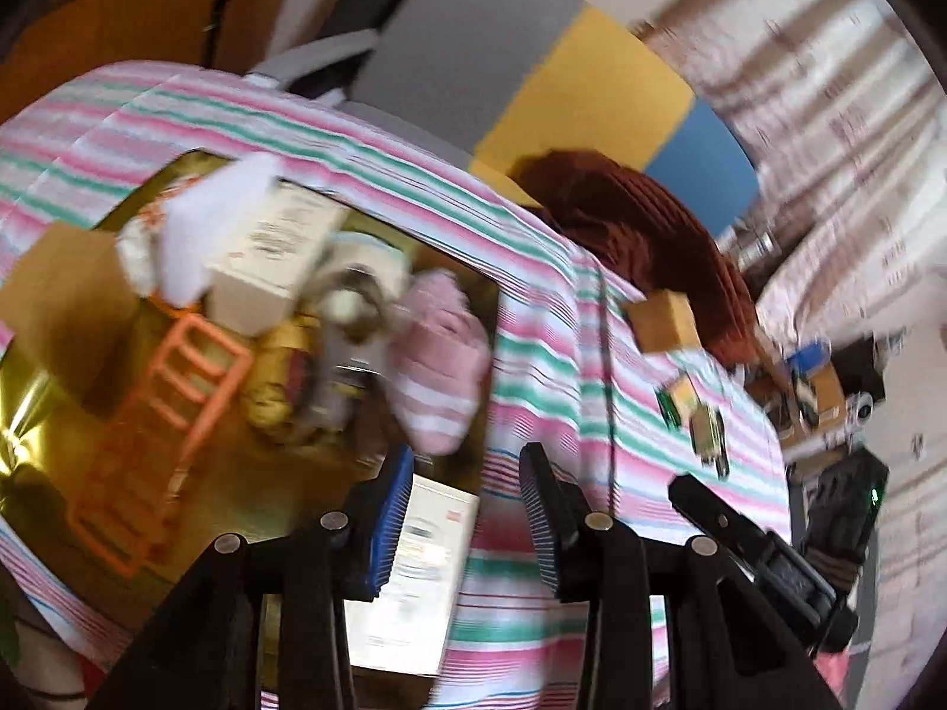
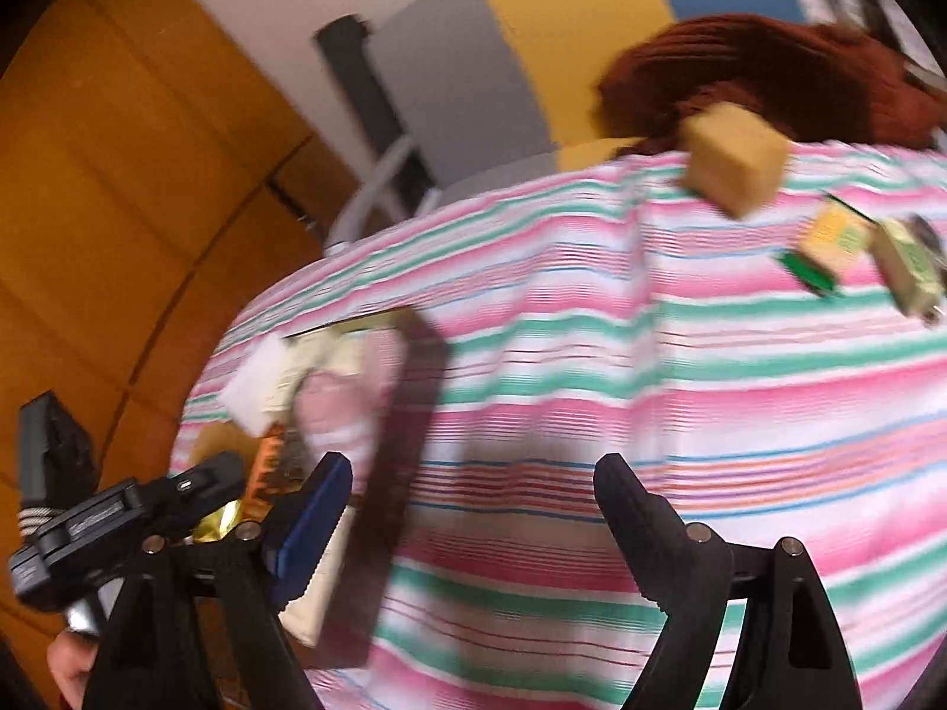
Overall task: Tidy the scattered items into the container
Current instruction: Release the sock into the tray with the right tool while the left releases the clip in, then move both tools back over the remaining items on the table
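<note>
Right, both views motion-blurred, small detail soft.
Left gripper (image 1: pixel 467 509): jaws partly apart, nothing between the pads; only striped cloth and the container's near edge show through the gap. Blue ribbed pad on the left finger.
Right gripper (image 2: pixel 473 509): jaws wide apart, nothing held; bare striped cloth shows in the gap. In the left wrist view its black body (image 1: pixel 763 556) sits low at the right, just beside the left gripper.
Left gripper seen from the right wrist view (image 2: pixel 118 526): black body at lower left, close to the container; a bit of the person's hand (image 2: pixel 68 674) below it.
Container (image 1: pixel 35 414): shallow box with a shiny gold lining, lying on the striped tablecloth (image 1: pixel 592 355); dark outer wall (image 2: pixel 408 473) faces the right camera.
Container contents: orange plastic rack (image 1: pixel 166 408), white printed carton (image 1: pixel 272 254), brown cardboard box (image 1: pixel 65 307), pink-and-white striped soft item (image 1: pixel 438 367), second white carton (image 1: pixel 414 574) by the near edge, plus a blurred grey-white piece in the middle, can't identify it.
Still on the cloth: small cardboard cube (image 2: pixel 734 160) near the far edge; yellow-green packet (image 2: pixel 834 236) and a green-labelled small item (image 2: pixel 905 272) side by side, well apart from the container.
Behind the cube: rust-red knit fabric (image 2: pixel 769 77), at the table's far edge.
</note>
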Tool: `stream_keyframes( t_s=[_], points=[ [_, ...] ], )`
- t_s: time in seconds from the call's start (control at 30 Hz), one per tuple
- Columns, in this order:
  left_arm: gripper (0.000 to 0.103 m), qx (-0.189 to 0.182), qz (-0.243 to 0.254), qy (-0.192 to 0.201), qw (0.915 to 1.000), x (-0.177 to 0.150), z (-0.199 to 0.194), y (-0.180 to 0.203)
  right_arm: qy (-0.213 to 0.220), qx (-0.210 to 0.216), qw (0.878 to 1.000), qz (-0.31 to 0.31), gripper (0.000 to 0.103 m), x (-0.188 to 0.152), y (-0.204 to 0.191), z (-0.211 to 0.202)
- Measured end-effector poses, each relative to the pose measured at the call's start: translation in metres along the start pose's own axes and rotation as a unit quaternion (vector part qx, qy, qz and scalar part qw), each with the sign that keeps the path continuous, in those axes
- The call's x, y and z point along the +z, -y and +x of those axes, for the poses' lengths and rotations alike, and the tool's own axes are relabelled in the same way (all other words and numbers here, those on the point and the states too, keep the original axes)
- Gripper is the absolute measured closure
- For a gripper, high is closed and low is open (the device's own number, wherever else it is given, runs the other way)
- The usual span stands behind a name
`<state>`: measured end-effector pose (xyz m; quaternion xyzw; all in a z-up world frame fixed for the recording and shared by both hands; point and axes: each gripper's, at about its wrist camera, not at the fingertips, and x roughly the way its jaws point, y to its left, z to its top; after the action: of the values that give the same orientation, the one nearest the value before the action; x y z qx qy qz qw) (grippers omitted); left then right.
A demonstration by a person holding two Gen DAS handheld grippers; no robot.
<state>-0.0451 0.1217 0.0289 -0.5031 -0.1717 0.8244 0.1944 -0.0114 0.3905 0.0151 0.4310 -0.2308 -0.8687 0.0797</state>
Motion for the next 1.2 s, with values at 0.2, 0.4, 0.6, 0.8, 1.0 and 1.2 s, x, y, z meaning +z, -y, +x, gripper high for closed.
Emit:
stream_keyframes(
  t_s=[0.2, 0.4, 0.6, 0.8, 1.0, 1.2],
  points=[
    [0.064, -0.009, 0.073, -0.028, 0.9969, -0.013, 0.019, 0.051, -0.004, -0.052, 0.998, 0.028, 0.018, 0.005, 0.057, -0.017],
    [0.062, 0.005, 0.14, -0.058, 0.9884, -0.029, 0.043, 0.093, -0.002, -0.083, 0.994, 0.069, 0.018, 0.013, 0.103, -0.027],
    [0.061, 0.036, 0.179, -0.068, 0.9808, -0.038, 0.061, 0.12, 0.009, -0.091, 0.992, 0.091, 0.018, 0.021, 0.126, -0.037],
    [0.061, 0.056, 0.208, -0.074, 0.9738, -0.046, 0.071, 0.133, 0.014, -0.113, 0.988, 0.102, 0.017, 0.03, 0.148, -0.045],
    [0.061, 0.071, 0.22, -0.075, 0.97, -0.048, 0.078, 0.138, 0.015, -0.129, 0.983, 0.129, 0.017, 0.04, 0.178, -0.046],
    [0.061, 0.084, 0.223, -0.079, 0.9679, -0.048, 0.084, 0.138, 0.019, -0.152, 0.977, 0.148, 0.017, 0.054, 0.205, -0.049]
  ],
)
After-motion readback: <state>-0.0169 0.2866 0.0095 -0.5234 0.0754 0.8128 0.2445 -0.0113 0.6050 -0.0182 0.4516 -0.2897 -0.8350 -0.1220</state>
